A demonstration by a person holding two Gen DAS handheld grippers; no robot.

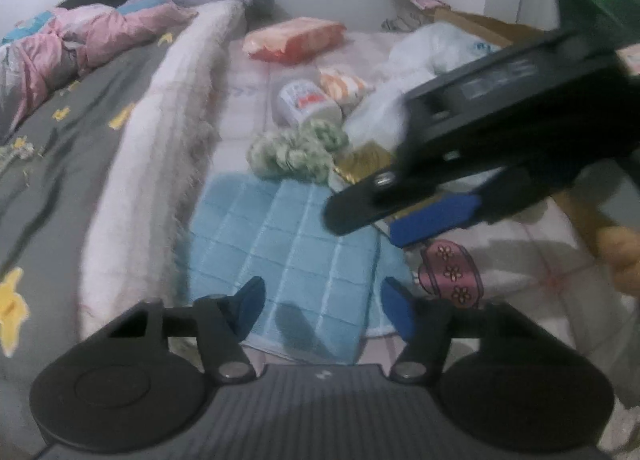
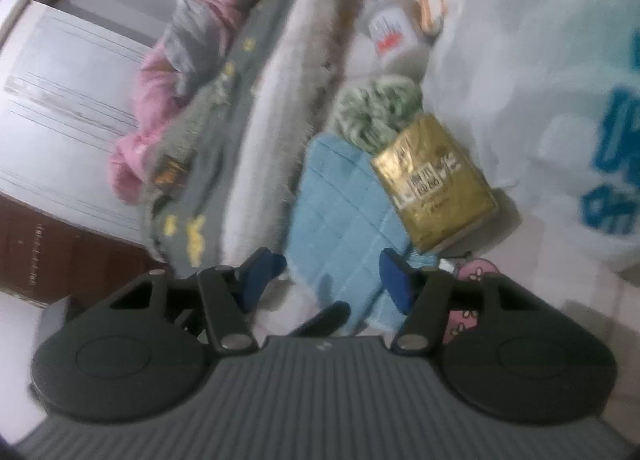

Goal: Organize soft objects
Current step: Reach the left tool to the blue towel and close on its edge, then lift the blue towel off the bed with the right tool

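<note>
Left gripper [image 1: 322, 306]: blue-padded fingers spread wide, holding nothing, poised over the towel.
Right gripper [image 2: 332, 278]: fingers wide apart, empty; from the left wrist view it reaches in from 3 o'clock.
Blue towel [image 1: 288, 248]: soft terry cloth, grid-stitched squares, lying flat under both grippers.
Green yarn bundle [image 1: 296, 152]: fluffy, knotted loops, at the towel's 12 o'clock edge.
Gold packet [image 2: 436, 180]: shiny foil, rectangular, just beside the yarn at 3 o'clock.
Pink pouch [image 1: 452, 274]: rounded, flower print, at the towel's 3 o'clock.
White blanket [image 1: 156, 164]: long fuzzy roll at 9 o'clock.
White plastic bag [image 2: 540, 72]: crinkled, blue print.
</note>
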